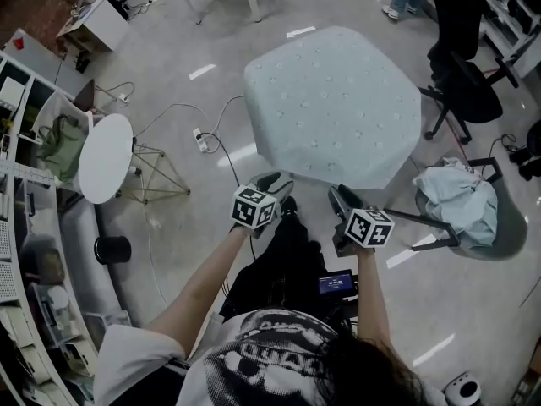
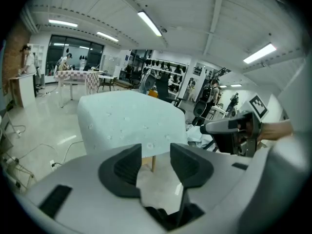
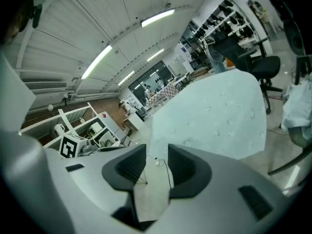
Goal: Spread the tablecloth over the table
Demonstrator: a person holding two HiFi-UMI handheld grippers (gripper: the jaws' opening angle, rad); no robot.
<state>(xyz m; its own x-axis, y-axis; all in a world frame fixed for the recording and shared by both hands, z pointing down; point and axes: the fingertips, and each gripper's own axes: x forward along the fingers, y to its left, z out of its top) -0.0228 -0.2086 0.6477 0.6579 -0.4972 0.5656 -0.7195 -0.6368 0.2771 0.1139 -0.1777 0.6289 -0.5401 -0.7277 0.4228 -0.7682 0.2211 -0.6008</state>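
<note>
A pale blue-green tablecloth (image 1: 334, 104) with small dots lies draped over the table, its edges hanging down all round. Both grippers hang in the air just short of its near edge, clear of the cloth. My left gripper (image 1: 272, 180) is open with nothing between its jaws. In the left gripper view the tablecloth (image 2: 129, 118) lies ahead of the left gripper (image 2: 156, 155), with one wooden table leg (image 2: 153, 163) showing under it. My right gripper (image 1: 341, 195) is open and empty too. In the right gripper view the tablecloth (image 3: 214, 116) fills the space beyond the right gripper (image 3: 157, 162).
A round white side table (image 1: 106, 156) stands at the left, with a power strip and cable (image 1: 201, 140) on the floor. A black office chair (image 1: 465, 91) is right of the table. A chair holding a cloth pile (image 1: 461, 197) is near my right hand. Shelves (image 1: 25, 227) line the left.
</note>
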